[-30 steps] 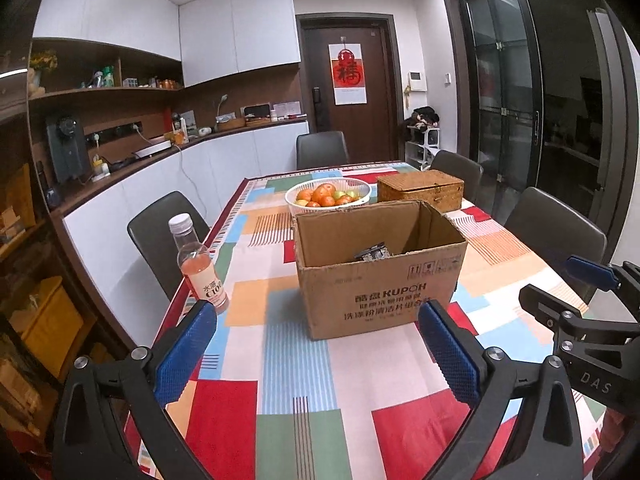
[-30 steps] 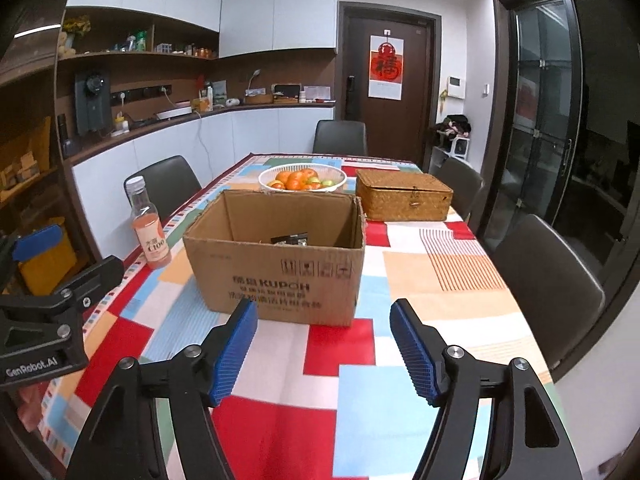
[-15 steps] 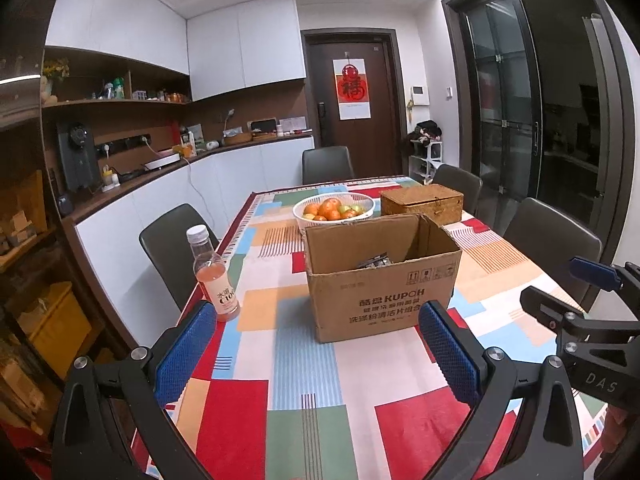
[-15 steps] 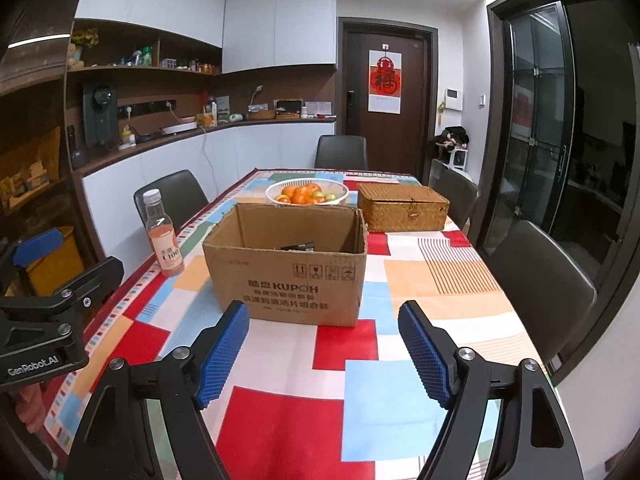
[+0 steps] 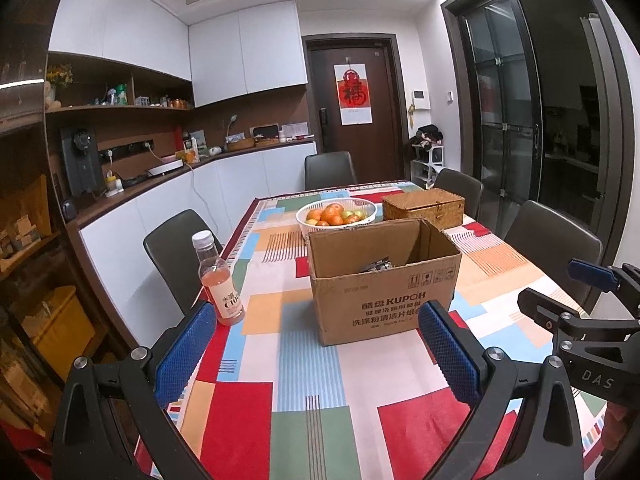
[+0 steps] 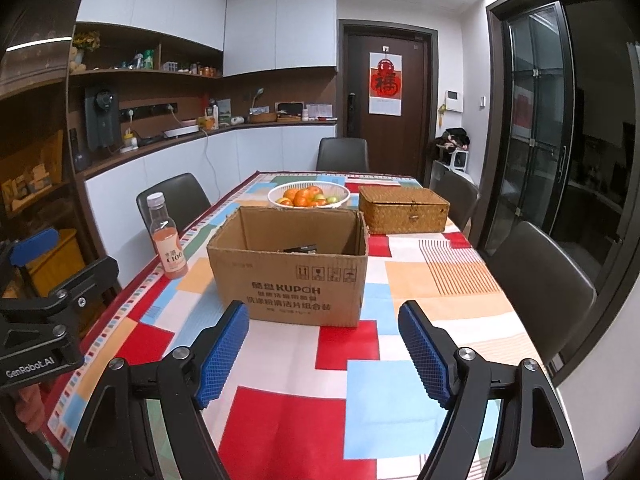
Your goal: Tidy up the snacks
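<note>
right now both grippers hang apart and empty over the near end of the table (image 6: 280,432). the right gripper (image 6: 324,356), whose jaws have just been widening, has the open cardboard box (image 6: 290,280) straight ahead; from the left gripper (image 5: 316,352) it sits ahead and slightly right. its long side faces them, a dark snack packet (image 6: 300,248) lying inside.

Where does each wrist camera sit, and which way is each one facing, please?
Left wrist: on the left gripper, facing down the table at the cardboard box; right gripper at the right edge.
Right wrist: on the right gripper, facing the same box; left gripper at the left edge.
Shared: box, juice bottle, fruit basket, wicker box.
</note>
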Tool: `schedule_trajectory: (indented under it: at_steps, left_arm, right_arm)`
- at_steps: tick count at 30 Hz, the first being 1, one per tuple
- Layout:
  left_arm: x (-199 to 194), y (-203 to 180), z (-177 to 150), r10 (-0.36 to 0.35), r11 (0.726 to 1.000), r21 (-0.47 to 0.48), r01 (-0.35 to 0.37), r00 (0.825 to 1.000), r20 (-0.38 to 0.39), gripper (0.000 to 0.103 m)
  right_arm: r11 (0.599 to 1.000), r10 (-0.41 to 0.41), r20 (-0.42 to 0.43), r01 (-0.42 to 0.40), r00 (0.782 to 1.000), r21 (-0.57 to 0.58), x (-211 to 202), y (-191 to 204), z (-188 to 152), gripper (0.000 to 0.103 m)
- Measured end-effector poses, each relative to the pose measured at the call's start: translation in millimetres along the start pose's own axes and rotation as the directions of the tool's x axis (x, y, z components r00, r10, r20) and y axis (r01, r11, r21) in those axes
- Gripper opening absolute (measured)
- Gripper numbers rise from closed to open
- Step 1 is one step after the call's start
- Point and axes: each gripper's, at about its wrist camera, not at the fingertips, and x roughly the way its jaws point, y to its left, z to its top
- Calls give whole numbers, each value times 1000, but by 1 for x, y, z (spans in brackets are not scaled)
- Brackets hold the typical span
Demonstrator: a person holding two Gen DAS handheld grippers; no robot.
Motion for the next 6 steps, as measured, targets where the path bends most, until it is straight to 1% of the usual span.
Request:
schedule_trajectory:
  at_steps: [6]
  left_arm:
    - [2,3,0,-2,1000,-15,2,1000,-7,103]
  right_arm:
    - [1000,0,-12,0,1000,-1,5,0,1,78]
